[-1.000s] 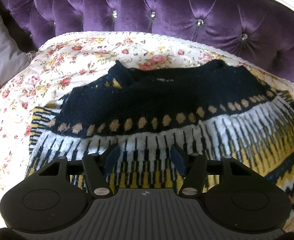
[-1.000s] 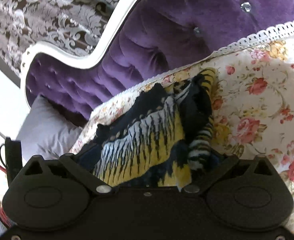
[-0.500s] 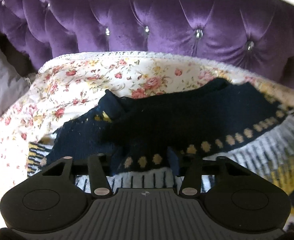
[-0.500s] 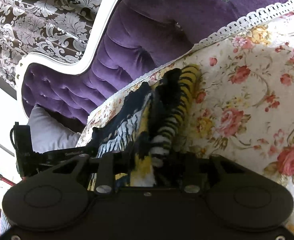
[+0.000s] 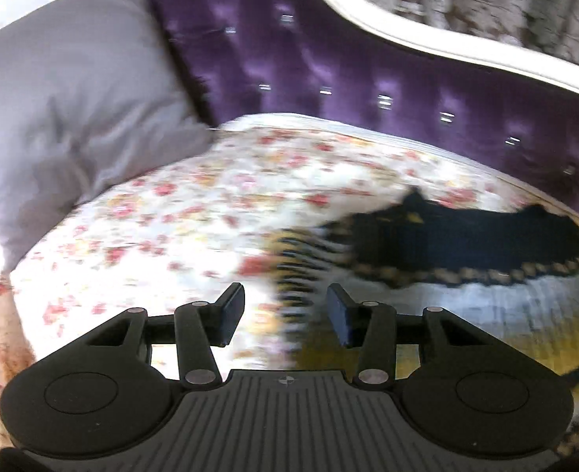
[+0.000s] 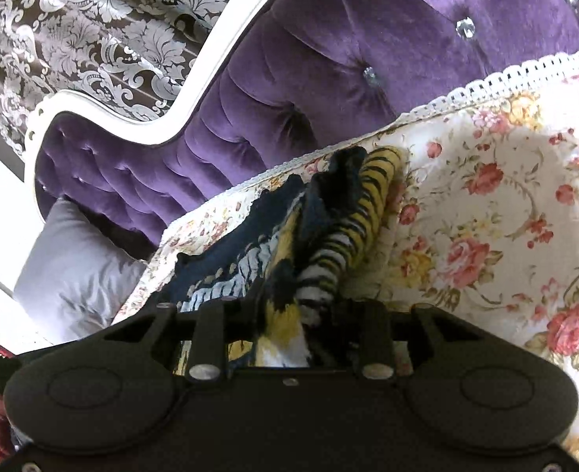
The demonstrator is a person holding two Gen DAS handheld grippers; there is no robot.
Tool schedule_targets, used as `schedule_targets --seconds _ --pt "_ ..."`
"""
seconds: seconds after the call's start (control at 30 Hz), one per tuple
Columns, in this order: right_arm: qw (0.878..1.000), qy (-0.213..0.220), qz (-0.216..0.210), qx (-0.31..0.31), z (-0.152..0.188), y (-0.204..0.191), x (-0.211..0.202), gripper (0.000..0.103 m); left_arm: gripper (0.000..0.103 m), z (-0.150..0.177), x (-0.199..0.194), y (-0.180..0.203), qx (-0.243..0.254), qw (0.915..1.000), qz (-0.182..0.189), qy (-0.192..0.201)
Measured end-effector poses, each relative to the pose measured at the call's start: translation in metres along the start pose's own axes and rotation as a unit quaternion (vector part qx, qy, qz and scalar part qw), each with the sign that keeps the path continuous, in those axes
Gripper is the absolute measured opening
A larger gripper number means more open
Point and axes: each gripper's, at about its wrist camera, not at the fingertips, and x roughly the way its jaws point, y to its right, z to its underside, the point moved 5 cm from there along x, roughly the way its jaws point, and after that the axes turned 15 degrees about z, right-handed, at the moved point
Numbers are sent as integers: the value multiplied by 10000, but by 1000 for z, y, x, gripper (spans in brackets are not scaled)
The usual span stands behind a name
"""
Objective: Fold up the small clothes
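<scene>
A small knit sweater [image 5: 466, 244], navy at the top with yellow, white and black patterns, lies on a floral cloth [image 5: 195, 212]. My left gripper [image 5: 285, 312] is open and empty, above the sweater's left edge; this view is motion-blurred. In the right wrist view my right gripper [image 6: 297, 314] is shut on a bunched fold of the sweater [image 6: 340, 236], with the striped sleeve sticking up between the jaws.
A purple tufted sofa back [image 5: 348, 59] with a white frame [image 6: 140, 118] runs behind the cloth. A grey pillow [image 5: 65, 90] lies at the left, also in the right wrist view [image 6: 69, 271]. The floral cloth [image 6: 506, 216] extends right of the sweater.
My left gripper has let go of the sweater, opened and swung left toward the pillow. My right gripper keeps its hold on the bunched fold and has shifted a little.
</scene>
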Motion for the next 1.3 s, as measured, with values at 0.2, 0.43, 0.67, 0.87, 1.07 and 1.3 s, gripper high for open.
schedule_targets --seconds 0.2,0.43,0.67,0.87,1.07,1.3 --pt "9987 135 425 -261 -4 -23 -11 39 45 1 9 -40 -504 9985 214 19" --pt "9947 463 316 -861 -14 -107 -36 37 45 -1 -8 -59 -654 9973 278 164" --pt "9886 434 -338 -1398 11 -214 -27 31 45 1 -7 -88 -1257 9914 340 99" --pt "9818 -2 -518 -1828 63 -277 19 19 45 1 -12 -105 -1472 9883 368 144" --pt "9754 -236 -384 -2158 107 -295 53 11 45 2 -13 -119 -1573 9865 447 127" --pt "9630 505 167 -2642 114 -283 13 59 45 -2 -17 -104 -1352 9864 908 225"
